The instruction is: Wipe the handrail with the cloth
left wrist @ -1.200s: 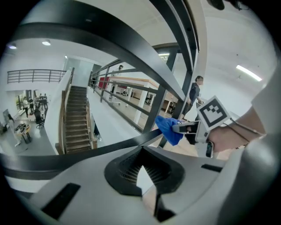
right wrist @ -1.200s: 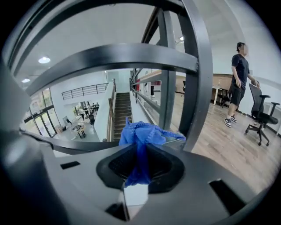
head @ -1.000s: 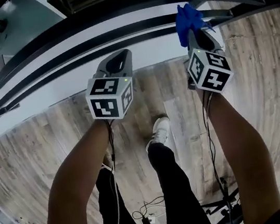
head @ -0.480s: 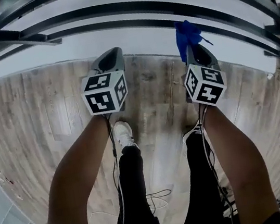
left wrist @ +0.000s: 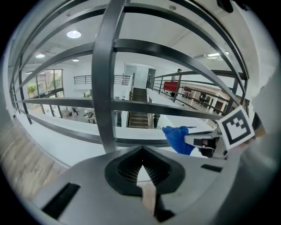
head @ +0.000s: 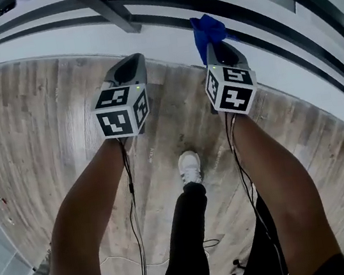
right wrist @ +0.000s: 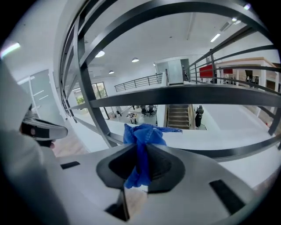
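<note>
Cloth (right wrist: 145,134) count?
— One, blue, clamped in the right tool (right wrist: 141,151), near the handrail (right wrist: 197,94). Two tools; left tool (left wrist: 142,151) closed, empty.
Changed?
— One shoe (head: 189,166) shows now, not two.

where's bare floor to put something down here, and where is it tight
Bare wood floor lies left of the left gripper, up to the railing's white base. A smaller patch sits between it and the right gripper, ahead of the shoe. Crowded: legs and cables below.

Cloth (head: 207,29) in right tool (head: 213,47), left tool (head: 129,64) beside (handrail (head: 157,0) ahead)
</note>
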The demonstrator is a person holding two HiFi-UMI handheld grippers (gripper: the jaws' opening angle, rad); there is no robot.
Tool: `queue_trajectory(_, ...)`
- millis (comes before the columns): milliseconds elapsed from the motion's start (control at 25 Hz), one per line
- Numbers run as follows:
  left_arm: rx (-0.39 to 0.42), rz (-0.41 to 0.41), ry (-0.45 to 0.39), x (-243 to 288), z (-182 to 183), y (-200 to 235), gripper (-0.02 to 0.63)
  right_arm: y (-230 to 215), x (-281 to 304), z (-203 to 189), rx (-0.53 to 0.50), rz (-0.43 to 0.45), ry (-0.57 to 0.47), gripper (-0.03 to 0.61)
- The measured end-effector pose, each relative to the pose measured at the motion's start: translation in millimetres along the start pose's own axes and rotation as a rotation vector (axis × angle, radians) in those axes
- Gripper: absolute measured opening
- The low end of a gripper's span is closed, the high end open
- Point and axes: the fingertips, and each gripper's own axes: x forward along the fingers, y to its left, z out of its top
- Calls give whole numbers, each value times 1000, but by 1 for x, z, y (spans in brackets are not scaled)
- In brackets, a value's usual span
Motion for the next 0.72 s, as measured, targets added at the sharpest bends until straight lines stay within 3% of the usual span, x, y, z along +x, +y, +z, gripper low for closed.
queue_trajectory(200, -35, 8, -7, -11, -1, 67, 5, 74, 62, 14, -56, 55, 11, 72)
queue_trajectory(360, -83, 60, -13, -5, 2, 110, 5, 108, 104, 18, -101, 83, 49, 72)
queue_trajectory(520, -110, 145, -10, 0, 3, 143, 5, 120, 130, 12, -96, 74, 107, 72)
queue_trajectory(720, -99, 98, -5, 15, -1, 130, 5, 98, 142, -3, -117, 46, 167, 72)
